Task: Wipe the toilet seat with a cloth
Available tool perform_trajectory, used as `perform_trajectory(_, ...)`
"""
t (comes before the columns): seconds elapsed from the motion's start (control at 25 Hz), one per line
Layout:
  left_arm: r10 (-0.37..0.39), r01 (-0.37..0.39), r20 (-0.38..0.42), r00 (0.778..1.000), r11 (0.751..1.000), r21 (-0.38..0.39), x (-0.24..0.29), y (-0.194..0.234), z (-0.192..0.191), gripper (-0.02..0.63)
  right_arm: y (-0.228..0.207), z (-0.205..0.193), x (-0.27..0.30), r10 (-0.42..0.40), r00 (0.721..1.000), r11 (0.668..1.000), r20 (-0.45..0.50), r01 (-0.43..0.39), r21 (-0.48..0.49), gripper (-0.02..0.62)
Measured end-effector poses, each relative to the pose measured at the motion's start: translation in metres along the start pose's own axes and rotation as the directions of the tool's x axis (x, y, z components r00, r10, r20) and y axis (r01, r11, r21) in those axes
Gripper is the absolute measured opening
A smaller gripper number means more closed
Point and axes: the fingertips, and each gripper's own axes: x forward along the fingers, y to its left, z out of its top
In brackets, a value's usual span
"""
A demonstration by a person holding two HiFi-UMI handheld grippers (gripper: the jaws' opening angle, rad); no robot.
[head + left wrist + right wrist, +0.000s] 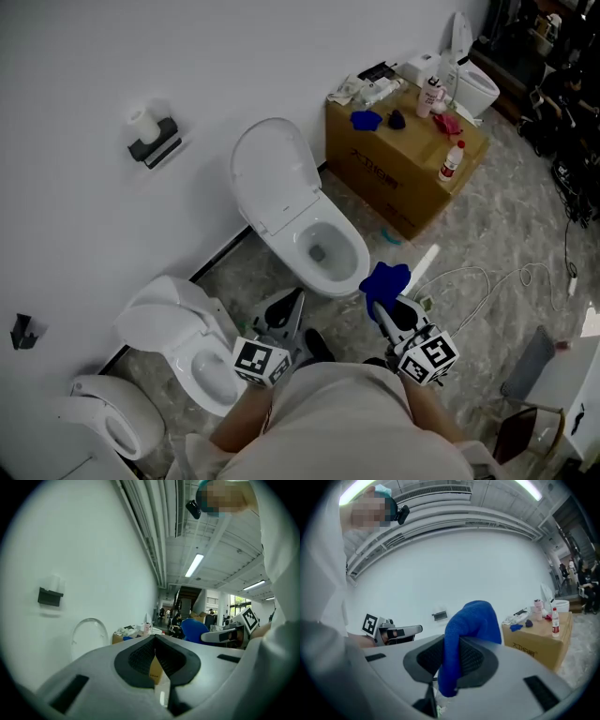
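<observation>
The white toilet (314, 246) stands by the wall with its lid (274, 173) raised and the seat (354, 274) down around the bowl. My right gripper (380, 302) hovers just in front of the bowl's near rim, shut on a blue cloth (386, 278) that bunches up above the jaws (471, 625). My left gripper (296, 298) is to the left of it, near the bowl's left side, shut with nothing in it; its pads (140, 656) meet at the tip. The lid (89, 637) shows in the left gripper view.
A cardboard box (403, 178) with bottles, rags and another blue cloth stands right of the toilet. Two more toilets (187, 347) (108, 422) sit to the left along the wall. A paper holder (155, 141) hangs on the wall. White cables (487, 281) lie on the floor.
</observation>
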Motion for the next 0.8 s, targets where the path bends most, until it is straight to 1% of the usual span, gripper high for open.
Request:
perform_trajectory(0.16, -0.005, 0.005, -0.018, 1.000, 1.000, -0.019, 0.026, 0.029, -0.004, 0.009, -0.016, 0.002, 0.037, 0.007, 1.000, 1.000, -0.030, -0.007, -0.002, 0.051)
perform_trajectory(0.28, -0.002, 0.000, -0.042, 0.999, 0.999, -0.042, 0.044, 0.040, -0.009, 0.009, -0.030, 0.003, 0.057, 0.016, 0.999, 1.000, -0.039, -0.016, 0.014, 0.051)
perform_trajectory(0.44, 0.013, -0.016, -0.071, 0.997, 0.999, -0.044, 0.068, 0.044, -0.013, 0.009, -0.055, 0.001, 0.076, 0.046, 0.998, 0.998, -0.039, -0.044, 0.049, 0.051)
perform_trajectory(0.64, 0.092, -0.098, -0.093, 0.991, 0.993, -0.064, 0.098, 0.051, -0.013, 0.009, -0.090, -0.001, 0.095, 0.097, 0.993, 0.993, -0.067, -0.091, 0.078, 0.051)
perform_trajectory(0.8, 0.156, -0.163, -0.124, 0.980, 0.985, -0.048, 0.128, 0.053, -0.022, 0.009, -0.121, -0.007, 0.106, 0.156, 0.983, 0.985, -0.100, -0.148, 0.089, 0.051)
